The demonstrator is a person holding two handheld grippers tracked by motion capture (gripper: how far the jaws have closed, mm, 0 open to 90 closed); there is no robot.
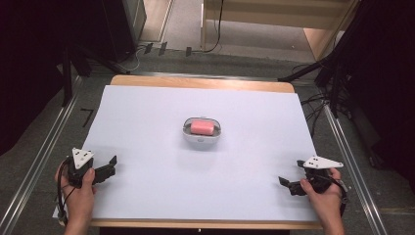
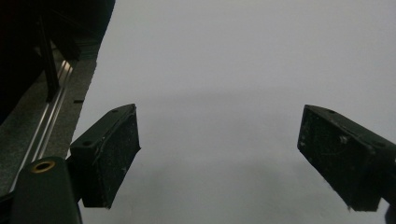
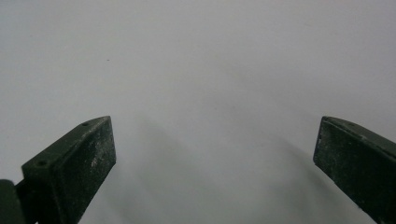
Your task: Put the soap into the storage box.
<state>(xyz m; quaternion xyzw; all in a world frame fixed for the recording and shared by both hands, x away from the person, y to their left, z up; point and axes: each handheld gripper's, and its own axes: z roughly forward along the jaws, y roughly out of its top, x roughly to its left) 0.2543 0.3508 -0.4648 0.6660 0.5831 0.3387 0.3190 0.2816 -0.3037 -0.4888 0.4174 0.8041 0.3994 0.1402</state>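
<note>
A small white soap dish (image 1: pixel 202 138) holding a pink bar of soap (image 1: pixel 203 127) sits at the middle of the white sheet (image 1: pixel 147 117) that covers the table. My left gripper (image 1: pixel 111 165) rests near the front left corner, held in a hand, and stands open with nothing between its jaws. In the left gripper view its fingers (image 2: pixel 109 154) are wide apart over bare sheet. My right gripper (image 1: pixel 285 182) rests near the front right corner, also open and empty. Its fingers (image 3: pixel 74 163) are spread wide over the sheet.
The wooden table edge (image 1: pixel 200 83) runs along the back. Metal rails (image 1: pixel 44 152) flank the table on both sides. Cables (image 1: pixel 313 105) and dark stands lie beyond the right and left sides. A light wooden cabinet (image 1: pixel 274 19) stands on the floor behind.
</note>
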